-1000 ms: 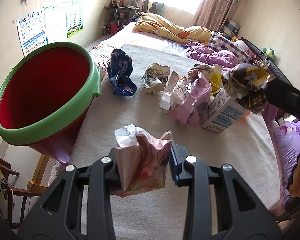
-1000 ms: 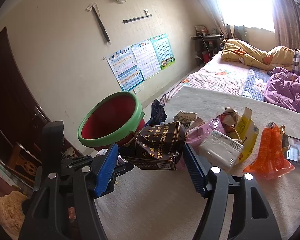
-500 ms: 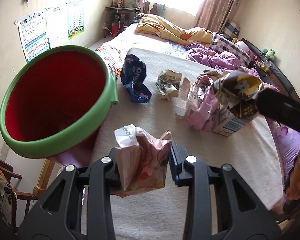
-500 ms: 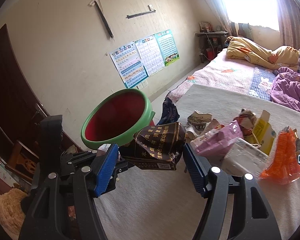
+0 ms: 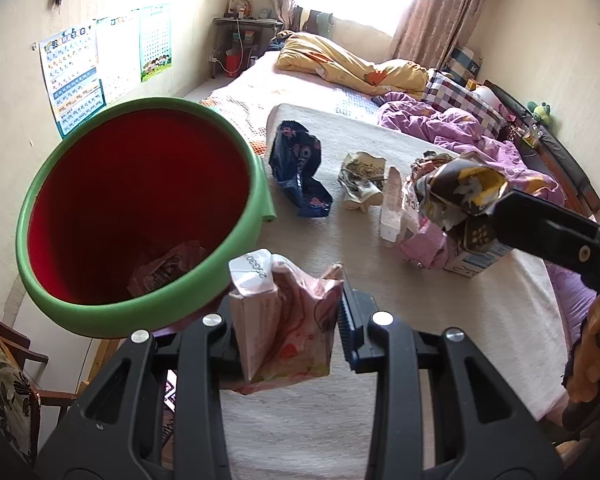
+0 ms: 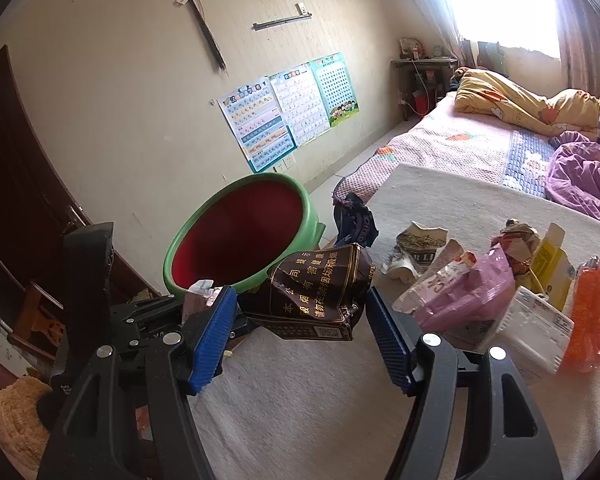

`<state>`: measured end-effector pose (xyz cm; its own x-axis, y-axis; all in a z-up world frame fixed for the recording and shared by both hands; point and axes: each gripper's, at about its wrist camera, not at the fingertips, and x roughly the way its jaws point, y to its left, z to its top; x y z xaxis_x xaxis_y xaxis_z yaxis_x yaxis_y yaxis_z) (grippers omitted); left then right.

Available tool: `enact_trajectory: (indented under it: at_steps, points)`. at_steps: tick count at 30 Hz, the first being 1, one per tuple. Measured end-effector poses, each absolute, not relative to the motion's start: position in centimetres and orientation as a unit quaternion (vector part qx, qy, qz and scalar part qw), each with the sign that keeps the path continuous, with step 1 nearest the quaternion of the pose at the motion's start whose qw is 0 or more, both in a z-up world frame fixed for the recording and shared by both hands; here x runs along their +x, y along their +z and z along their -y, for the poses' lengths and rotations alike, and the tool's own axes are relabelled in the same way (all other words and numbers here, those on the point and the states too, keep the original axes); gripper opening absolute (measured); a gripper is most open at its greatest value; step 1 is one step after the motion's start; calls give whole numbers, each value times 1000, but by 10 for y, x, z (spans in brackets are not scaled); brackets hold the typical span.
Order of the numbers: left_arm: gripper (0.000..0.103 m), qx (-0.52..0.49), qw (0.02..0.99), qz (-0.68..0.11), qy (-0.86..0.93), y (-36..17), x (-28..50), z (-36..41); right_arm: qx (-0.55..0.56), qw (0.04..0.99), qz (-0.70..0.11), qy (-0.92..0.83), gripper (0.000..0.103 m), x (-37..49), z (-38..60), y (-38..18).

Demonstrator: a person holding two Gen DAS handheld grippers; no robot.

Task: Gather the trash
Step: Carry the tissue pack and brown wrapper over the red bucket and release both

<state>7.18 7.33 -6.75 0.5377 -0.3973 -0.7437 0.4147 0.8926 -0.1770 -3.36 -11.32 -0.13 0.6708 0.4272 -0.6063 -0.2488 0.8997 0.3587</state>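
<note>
- The pink carton (image 5: 284, 320) is pinched between the left gripper's (image 5: 288, 332) fingers, just beside the bin's (image 5: 140, 308) green rim.
- The right gripper (image 6: 300, 320) clamps a crumpled brown pack (image 6: 320, 292), near the bin (image 6: 300, 196).
- Inside the red bin lies one wrapper (image 5: 164, 268).
- More trash lies on the bed (image 5: 460, 320): a blue bag (image 5: 296, 168), a pink bag (image 6: 464, 288), a white box (image 6: 536, 328), an orange wrapper (image 6: 592, 320).

Both wrist cams look down-fwd along own fingers from bed's (image 5: 440, 320) near edge, close-up, left aimed into bin (image 5: 148, 216), right further back; both share bin, litter, far window.
</note>
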Motion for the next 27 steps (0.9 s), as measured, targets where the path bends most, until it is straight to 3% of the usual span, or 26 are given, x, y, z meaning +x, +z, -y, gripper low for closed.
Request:
enact_trajectory:
  at_steps: [27]
  points:
    - [33,0,896,-394,-203,-50,103,-137,123,903,-369,185,65,2,67,-6]
